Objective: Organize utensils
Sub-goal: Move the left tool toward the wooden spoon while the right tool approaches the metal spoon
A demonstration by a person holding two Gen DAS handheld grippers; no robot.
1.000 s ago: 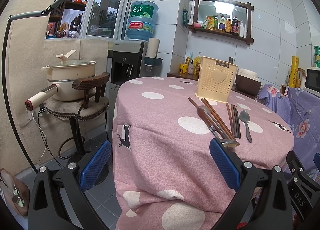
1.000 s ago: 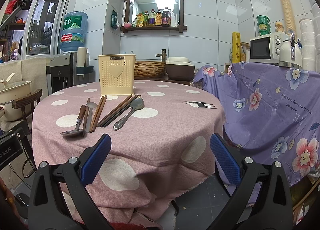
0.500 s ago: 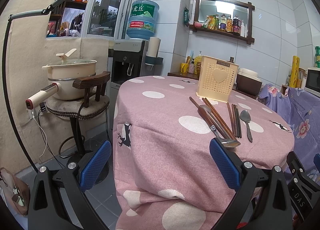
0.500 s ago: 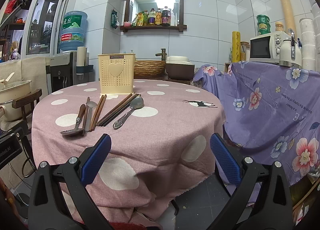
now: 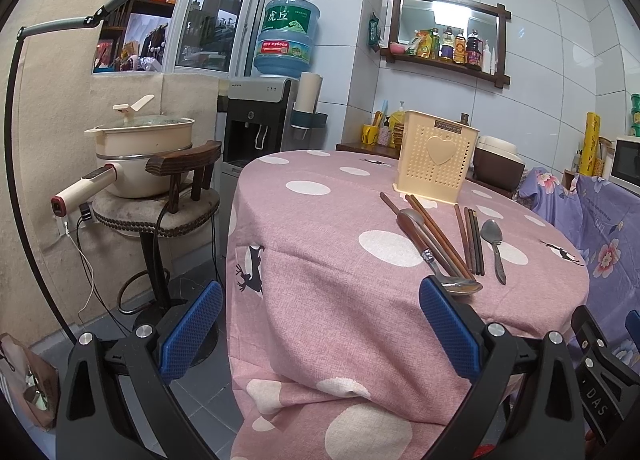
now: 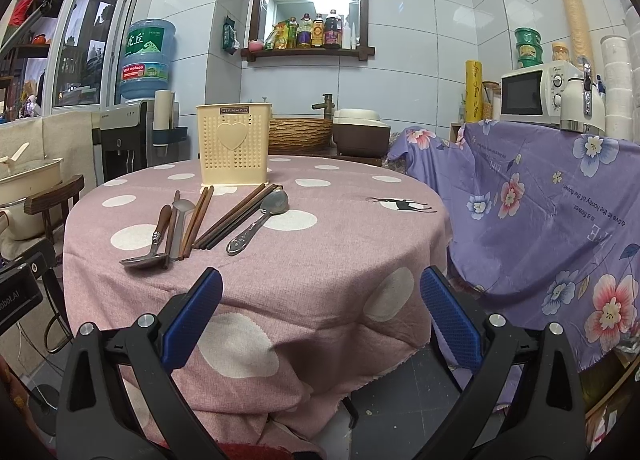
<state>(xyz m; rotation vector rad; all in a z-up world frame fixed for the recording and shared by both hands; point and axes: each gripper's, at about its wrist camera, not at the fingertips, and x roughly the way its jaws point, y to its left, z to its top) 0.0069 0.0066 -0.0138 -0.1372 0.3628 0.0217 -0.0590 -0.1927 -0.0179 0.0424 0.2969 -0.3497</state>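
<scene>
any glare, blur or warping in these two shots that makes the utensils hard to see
Left wrist view: strong fisheye bending at the edges, dark corners, glare off the mirror; the chopsticks stay sharp. Right wrist view: same barrel warp, bright mirror reflection, but the metal spoon and yellow holder are evenly lit and in focus.

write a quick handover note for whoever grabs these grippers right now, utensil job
Left gripper: open, empty, short of the table edge.
Right gripper: open, empty, also off the table.
Beige utensil holder stands upright at the far side of the pink table; nothing visible inside it.
In front of it, lying loose: wooden-handled spoon, brown chopsticks, dark chopsticks, steel spoon, plus a flat steel piece I cannot identify.
Done: nothing yet. Left: every utensil, presumably into the holder.
</scene>
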